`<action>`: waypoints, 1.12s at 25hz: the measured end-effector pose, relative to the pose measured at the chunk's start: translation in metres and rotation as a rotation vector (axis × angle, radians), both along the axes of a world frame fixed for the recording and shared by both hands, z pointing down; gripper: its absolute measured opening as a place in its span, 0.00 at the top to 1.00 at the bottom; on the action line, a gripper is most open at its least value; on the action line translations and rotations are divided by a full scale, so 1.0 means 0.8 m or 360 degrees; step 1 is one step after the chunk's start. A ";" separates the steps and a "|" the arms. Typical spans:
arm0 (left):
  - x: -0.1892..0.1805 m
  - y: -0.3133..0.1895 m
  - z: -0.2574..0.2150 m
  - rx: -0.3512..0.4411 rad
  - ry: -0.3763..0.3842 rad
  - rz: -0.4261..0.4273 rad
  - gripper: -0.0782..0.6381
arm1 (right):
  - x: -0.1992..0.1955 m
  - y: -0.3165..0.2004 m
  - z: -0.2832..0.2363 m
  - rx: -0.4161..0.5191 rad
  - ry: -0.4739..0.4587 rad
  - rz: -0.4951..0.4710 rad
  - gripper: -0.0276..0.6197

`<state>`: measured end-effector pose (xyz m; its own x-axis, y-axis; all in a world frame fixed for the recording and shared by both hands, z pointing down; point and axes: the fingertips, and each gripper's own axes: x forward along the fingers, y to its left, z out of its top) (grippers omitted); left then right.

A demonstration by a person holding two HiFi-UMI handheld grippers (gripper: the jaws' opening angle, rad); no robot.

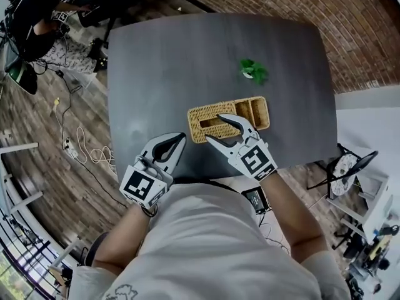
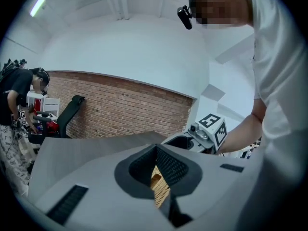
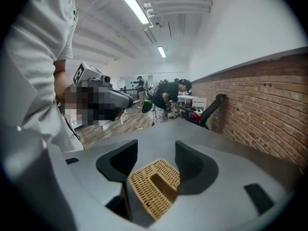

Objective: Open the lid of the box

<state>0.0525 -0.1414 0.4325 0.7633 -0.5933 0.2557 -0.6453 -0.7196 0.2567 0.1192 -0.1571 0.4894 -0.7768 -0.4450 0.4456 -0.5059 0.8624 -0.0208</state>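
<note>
Indoors, dark table (image 1: 187, 61), brick wall (image 1: 356, 30), wicker box (image 1: 199, 119), left gripper (image 1: 180, 135) jaws clenched, right gripper (image 1: 214, 127) jaws released.

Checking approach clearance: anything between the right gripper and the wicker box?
Nothing visible. The right gripper, jaws open, is at the left end of the wicker box; the green object sits beyond the box.

No legible word, number or brand is recorded on any surface; only black-and-white square marker patterns, without readable characters, are noted on the left gripper (image 1: 180, 137) and the right gripper (image 1: 213, 127).
</note>
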 end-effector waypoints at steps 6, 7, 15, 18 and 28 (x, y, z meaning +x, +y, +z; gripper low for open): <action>-0.005 -0.003 0.036 -0.0075 -0.0001 0.0000 0.88 | -0.010 0.020 0.060 -0.0140 0.0138 -0.0112 0.54; -0.007 -0.003 0.042 -0.0085 -0.0001 0.0001 0.88 | -0.011 0.023 0.070 -0.0156 0.0167 -0.0127 0.54; -0.010 -0.009 0.079 -0.0143 -0.0010 0.0036 0.88 | -0.013 0.042 0.135 -0.0255 0.0365 -0.0303 0.50; -0.007 -0.010 0.093 -0.0169 -0.0004 0.0057 0.88 | -0.010 0.046 0.155 -0.0254 0.0467 -0.0380 0.49; -0.012 -0.012 0.117 -0.0243 0.0029 0.0058 0.88 | -0.015 0.065 0.198 -0.0186 0.0785 -0.0670 0.47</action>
<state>0.0431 -0.1510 0.5259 0.7891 -0.5204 0.3265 -0.6135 -0.6943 0.3763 0.1073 -0.1052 0.6475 -0.5664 -0.0746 0.8207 -0.1000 0.9948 0.0215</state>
